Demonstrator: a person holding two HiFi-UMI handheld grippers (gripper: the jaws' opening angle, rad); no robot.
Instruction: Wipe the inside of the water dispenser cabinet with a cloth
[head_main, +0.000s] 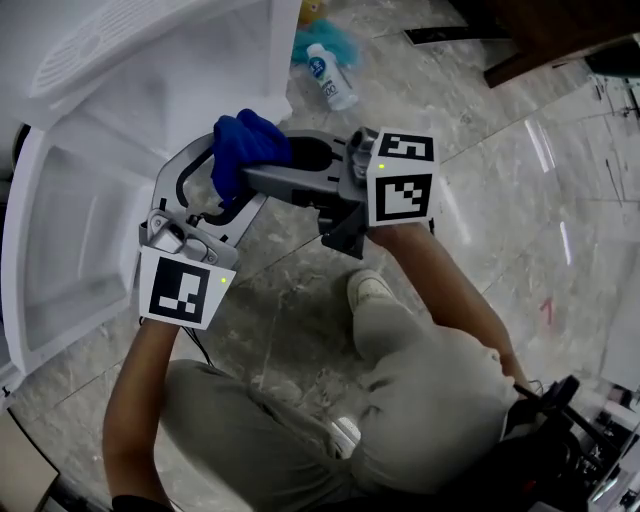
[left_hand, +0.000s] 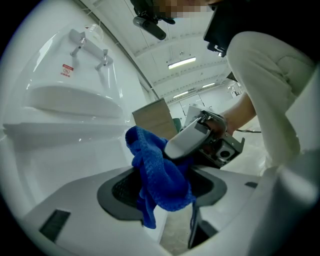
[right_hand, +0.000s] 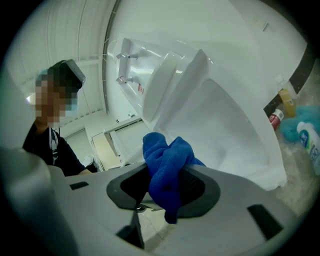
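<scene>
Centre frame: right tool (right_hand: 162, 187) clenched on the crumpled blue knit cloth (head_main: 245, 145); left tool (left_hand: 162, 192) released, jaws straddling it.

- Head view: bright and even overall. The glossy grey marble floor (head_main: 540, 145) carries long white streaks of glare at the right.
- The white plastic cabinet (head_main: 80, 230) is close to washed out, with only faint grey shading in its recesses.
- Shadows are soft and weak — a dim patch lies under the person's legs.
- Left gripper view: ceiling strip lights (left_hand: 181, 63) show as burnt-out bars.
- Both gripper views are fisheye, with black corners and straight lines bowing towards the rim.
- The blue knitted cloth (left_hand: 160, 175) is sharp and saturated — the pale foreground below it is soft.
</scene>
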